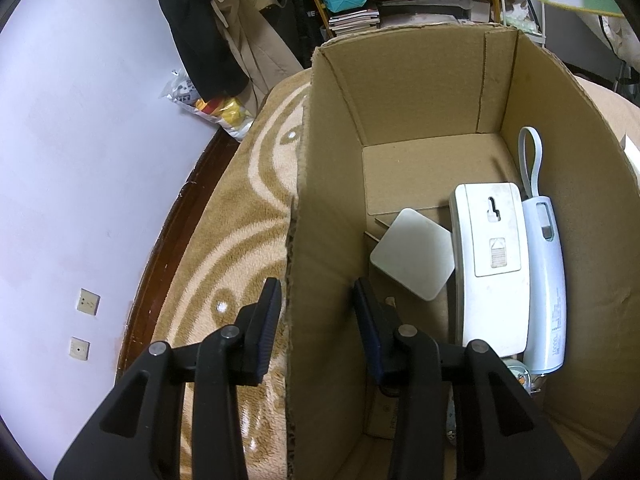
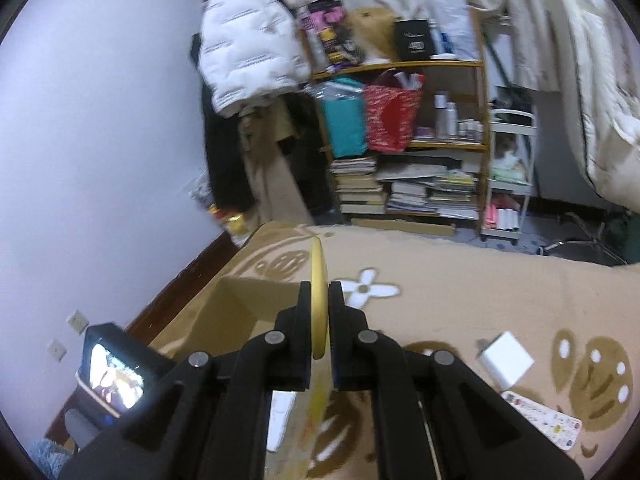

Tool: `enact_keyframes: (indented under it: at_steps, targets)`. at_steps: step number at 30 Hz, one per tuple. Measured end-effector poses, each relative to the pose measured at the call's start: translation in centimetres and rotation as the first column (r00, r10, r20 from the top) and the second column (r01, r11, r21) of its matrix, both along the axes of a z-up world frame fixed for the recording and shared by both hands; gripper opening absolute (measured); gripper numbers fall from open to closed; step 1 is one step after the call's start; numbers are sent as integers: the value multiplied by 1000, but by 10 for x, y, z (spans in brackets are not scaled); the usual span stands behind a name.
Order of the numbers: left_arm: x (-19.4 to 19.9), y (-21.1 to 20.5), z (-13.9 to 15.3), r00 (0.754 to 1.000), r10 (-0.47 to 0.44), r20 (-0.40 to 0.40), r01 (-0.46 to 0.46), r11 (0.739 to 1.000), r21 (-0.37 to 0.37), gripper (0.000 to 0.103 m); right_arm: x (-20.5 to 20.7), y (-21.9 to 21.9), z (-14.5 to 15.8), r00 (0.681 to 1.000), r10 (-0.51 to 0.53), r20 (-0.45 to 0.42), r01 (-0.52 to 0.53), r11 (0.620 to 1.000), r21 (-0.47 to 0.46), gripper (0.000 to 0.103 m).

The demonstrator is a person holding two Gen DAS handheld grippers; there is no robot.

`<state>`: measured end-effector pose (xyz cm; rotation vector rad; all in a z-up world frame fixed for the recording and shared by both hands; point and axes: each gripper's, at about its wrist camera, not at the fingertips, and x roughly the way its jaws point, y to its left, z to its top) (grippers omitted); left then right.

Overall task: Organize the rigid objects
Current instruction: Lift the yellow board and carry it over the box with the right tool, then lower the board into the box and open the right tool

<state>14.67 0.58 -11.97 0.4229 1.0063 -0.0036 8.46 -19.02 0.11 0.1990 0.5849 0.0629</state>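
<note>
1. The cardboard box (image 1: 420,92) stands open-topped on a tan blanket (image 1: 240,216) with cream swirls; its walls are plain brown corrugated board, the near left edge rough and frayed.
2. Inside the box, on its floor, lies a white rounded-square block (image 1: 412,254), tilted on a loose cardboard flap.
3. Just beside it to the right lies a long white device (image 1: 492,264), back side up, showing a hanging slot and a small ribbed latch panel; its surface looks dusty.
4. Touching that device's right side is a pale blue power bank (image 1: 546,280) with a looped strap at its far end and small grey print near its close end; it rests against the box's right wall.
5. The left gripper (image 1: 316,312) is spread wide, straddling the box's left wall: one finger outside over the blanket, the other inside the box. It holds nothing.
6. The right gripper (image 2: 320,316) is clamped narrowly on a thin yellow disc (image 2: 318,280), held edge-on and upright between the pads; its lower part is blurred.
7. In the right wrist view the box (image 2: 244,300) shows below and left of the disc.
8. On the blanket (image 2: 460,280) to the right lie a white cube-shaped charger (image 2: 507,359) and a flat white card with coloured marks (image 2: 544,424), apart from each other.
</note>
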Motion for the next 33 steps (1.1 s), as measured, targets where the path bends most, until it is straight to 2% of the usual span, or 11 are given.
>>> enact_keyframes:
  at_steps: [6,17,27,29,31,33]
  targets:
    - [0,0,1,1000,3,-1,-3,1000,-9,36,3,30,-15,996,81,-39,-82,997,-11,8]
    - [0,2,2,1000,4,-7,-4,999,-33,34,13,48,-49,982,125,-142,-130,991,-23,8]
    - [3,7,1,1000,5,-18,-6,998,-57,31,14,43,-47,984,112,-138,-118,992,-36,10]
    - [3,7,1,1000,1,-20,-2,998,-64,29,14,40,-42,987,97,-131,-104,994,-42,18]
    - [3,7,0,1000,0,-20,-1,998,-65,28,13,33,-38,990,76,-119,-81,996,-45,45]
    - [2,8,0,1000,-3,-20,2,998,-67,27,12,21,-34,995,45,-93,-49,998,-41,59]
